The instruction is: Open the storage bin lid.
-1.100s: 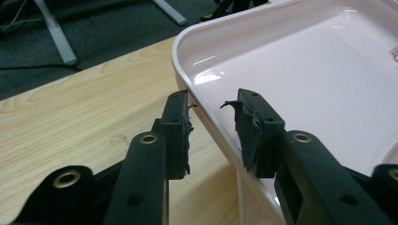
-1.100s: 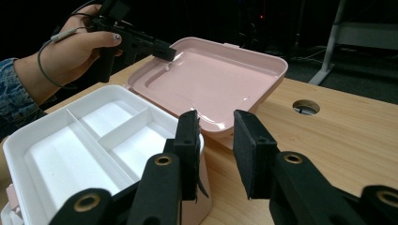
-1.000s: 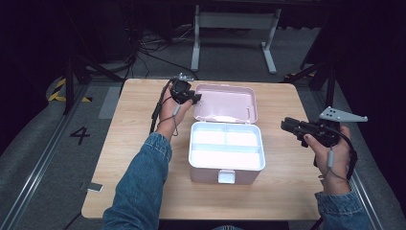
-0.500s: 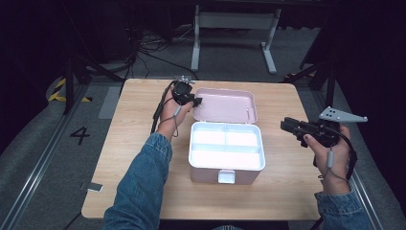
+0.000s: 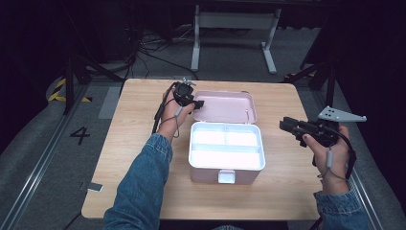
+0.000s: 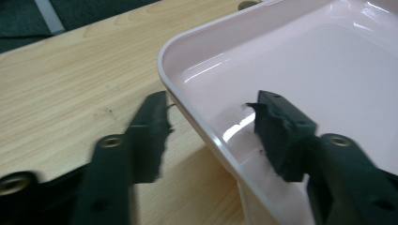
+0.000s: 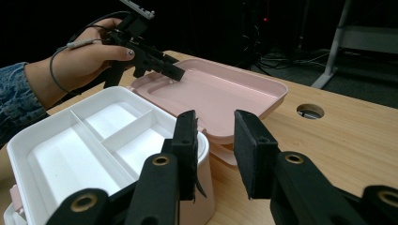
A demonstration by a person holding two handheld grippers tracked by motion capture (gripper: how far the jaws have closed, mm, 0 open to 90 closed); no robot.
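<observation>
pink lid (image 5: 225,106) lies flat open at 12 o'clock of the white box (image 5: 227,152); thin, light, glossy plastic, best gripped at rim. left gripper (image 5: 195,104) jaws just opened, straddling rim untouched; right gripper (image 5: 288,126) jaws apart, empty

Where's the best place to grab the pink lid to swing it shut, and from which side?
Take the pink lid by its thin raised rim at the left corner, one pad inside, one outside. It lies flat and open behind the white box, so that rim is the graspable edge. The left claw already straddles it, jaws just opened, not pressing. The hinge side is probably blocked by the box.
</observation>
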